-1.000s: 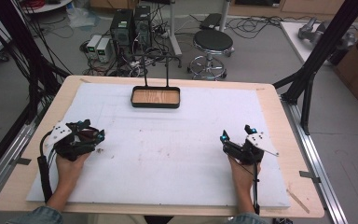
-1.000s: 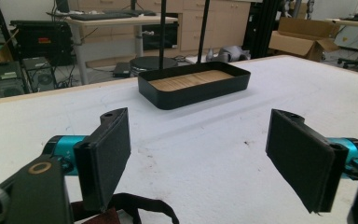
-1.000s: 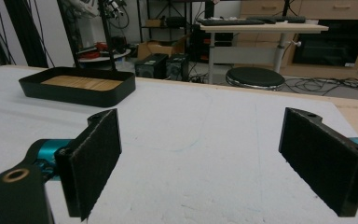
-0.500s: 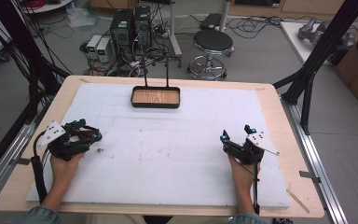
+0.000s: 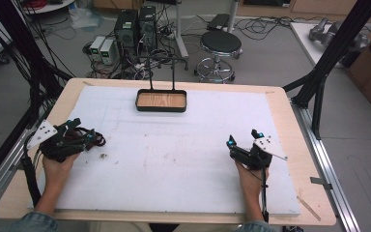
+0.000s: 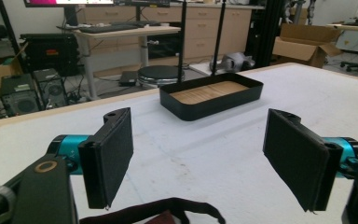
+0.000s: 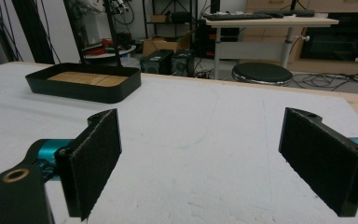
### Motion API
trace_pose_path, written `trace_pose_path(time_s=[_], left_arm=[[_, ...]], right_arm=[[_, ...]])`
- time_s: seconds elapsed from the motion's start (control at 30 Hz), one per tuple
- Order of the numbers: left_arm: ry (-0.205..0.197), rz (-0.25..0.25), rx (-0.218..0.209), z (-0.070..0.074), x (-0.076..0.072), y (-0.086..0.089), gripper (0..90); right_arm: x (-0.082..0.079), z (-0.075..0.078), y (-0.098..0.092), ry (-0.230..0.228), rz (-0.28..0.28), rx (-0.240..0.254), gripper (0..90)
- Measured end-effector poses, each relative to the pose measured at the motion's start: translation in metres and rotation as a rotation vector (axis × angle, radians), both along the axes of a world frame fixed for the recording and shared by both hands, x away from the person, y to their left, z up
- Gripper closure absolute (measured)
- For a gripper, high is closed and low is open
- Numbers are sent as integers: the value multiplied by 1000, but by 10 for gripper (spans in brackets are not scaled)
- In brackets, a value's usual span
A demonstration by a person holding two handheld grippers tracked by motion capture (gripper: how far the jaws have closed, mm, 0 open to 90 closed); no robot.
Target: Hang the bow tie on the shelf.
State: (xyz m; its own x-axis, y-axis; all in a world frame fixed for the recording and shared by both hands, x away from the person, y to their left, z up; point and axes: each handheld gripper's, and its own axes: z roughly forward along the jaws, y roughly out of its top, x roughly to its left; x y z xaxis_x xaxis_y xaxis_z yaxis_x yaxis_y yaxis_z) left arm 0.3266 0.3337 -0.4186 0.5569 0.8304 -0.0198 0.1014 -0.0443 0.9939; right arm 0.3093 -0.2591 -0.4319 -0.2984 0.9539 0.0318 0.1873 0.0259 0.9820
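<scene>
Black tray (image 5: 161, 100) with wood-grain floor, 2 thin black posts rising just behind it, resting on the white sheet (image 5: 174, 154) at the far middle of the worktop (image 5: 297, 145). Left gripper (image 5: 88, 138): near-left of the tray, well apart from it, fingers (image 6: 107, 156) spread wide and empty; a dark red-and-black cloth-like item (image 6: 154, 215) lies just beneath it, kind unclear. Right gripper (image 5: 232, 145): near-right of the tray, fingers (image 7: 93, 161) likewise parted, grasping nothing.
</scene>
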Motion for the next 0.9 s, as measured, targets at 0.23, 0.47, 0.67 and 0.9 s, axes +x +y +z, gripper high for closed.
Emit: trace_pose_path(time_s=[0.23,0.47,0.67,0.9], left_arm=[[0,69,-10,3,4,21,256],[46,129,70,0,8,37,275],[113,121,210,-11,16,41,283],[213,81,387,-24,25,35,305]], right_arm=[[1,0,-1,4,2,4,121],[1,-1,-1,11,3,14,121],[1,-1,-1,10,8,11,121],[2,-1,-2,13,12,17,121]])
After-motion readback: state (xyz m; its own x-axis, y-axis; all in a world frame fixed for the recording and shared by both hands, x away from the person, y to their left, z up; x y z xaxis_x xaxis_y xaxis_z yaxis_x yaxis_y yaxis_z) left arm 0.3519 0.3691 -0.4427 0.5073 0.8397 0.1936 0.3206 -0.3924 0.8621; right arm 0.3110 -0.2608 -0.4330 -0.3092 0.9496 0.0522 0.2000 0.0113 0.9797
